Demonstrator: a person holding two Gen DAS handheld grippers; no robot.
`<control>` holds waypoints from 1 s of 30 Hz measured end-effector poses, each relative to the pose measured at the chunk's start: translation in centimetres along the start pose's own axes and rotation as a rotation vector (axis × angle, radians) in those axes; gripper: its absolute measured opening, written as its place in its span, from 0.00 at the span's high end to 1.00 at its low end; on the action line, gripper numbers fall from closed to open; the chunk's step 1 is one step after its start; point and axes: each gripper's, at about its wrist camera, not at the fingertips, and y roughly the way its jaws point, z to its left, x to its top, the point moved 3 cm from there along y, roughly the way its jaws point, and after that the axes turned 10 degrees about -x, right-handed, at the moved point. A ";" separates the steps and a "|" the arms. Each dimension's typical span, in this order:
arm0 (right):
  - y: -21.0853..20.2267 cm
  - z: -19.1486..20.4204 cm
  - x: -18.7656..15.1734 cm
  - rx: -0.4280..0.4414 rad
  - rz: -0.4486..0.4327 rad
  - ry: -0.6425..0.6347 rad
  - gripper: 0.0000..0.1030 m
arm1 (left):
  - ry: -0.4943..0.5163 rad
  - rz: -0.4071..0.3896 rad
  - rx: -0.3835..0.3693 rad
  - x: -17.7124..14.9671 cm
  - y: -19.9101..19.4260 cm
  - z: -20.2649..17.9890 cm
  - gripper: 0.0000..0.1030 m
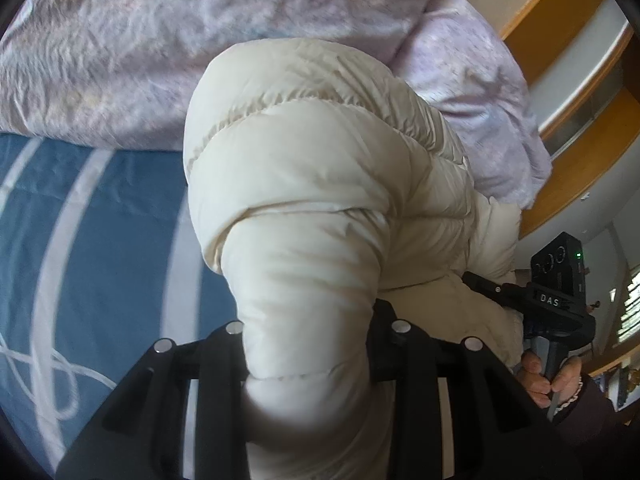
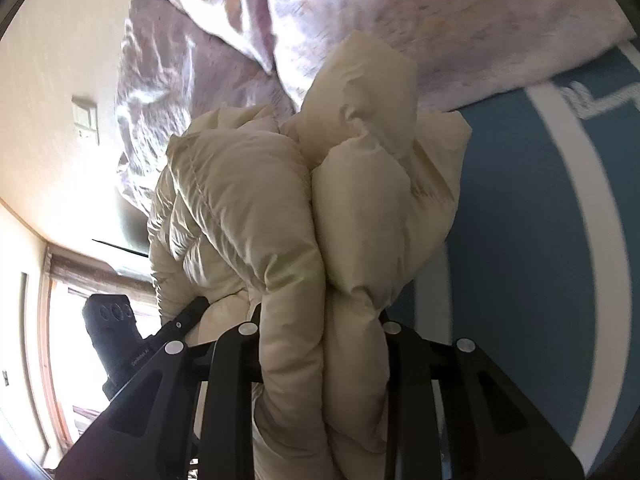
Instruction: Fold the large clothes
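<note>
A cream puffer jacket (image 1: pixel 304 184) fills the middle of both views, bunched into thick quilted rolls and lifted above the bed. In the left wrist view, a padded roll of it runs down the centre of the frame into the left claw (image 1: pixel 308 332), whose black fingers are closed tight on the fabric from both sides. In the right wrist view, the right claw (image 2: pixel 320 332) is likewise clamped on a gathered double fold of the jacket (image 2: pixel 280 208), the cloth bulging out above the fingers. At the lower right of the left view, the right claw's body shows beside the jacket, with a hand (image 1: pixel 548 376) in a dark sleeve gripping its handle. Behind the jacket, a blue bedsheet (image 1: pixel 100 240) with white stripes fills the left of that frame, and a crumpled pale lilac duvet (image 1: pixel 160 40) lies across the top. Wooden shelving (image 1: pixel 580 92) stands at the upper right.
</note>
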 end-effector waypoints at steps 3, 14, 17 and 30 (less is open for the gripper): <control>0.9 1.4 0.1 -0.011 0.007 -0.028 0.75 | 0.006 -0.010 0.039 0.9 -0.3 0.9 0.67; 1.3 1.1 -0.2 -0.160 -0.009 -0.075 0.65 | 0.026 0.036 0.218 0.6 2.1 3.0 0.37; -0.4 1.0 -0.7 -0.250 -0.057 -0.113 0.48 | 0.056 0.031 0.258 0.9 1.9 2.5 0.29; -6.3 6.5 -1.5 -0.297 -0.263 -0.315 0.48 | 0.244 -0.142 0.448 3.8 0.3 -1.5 0.19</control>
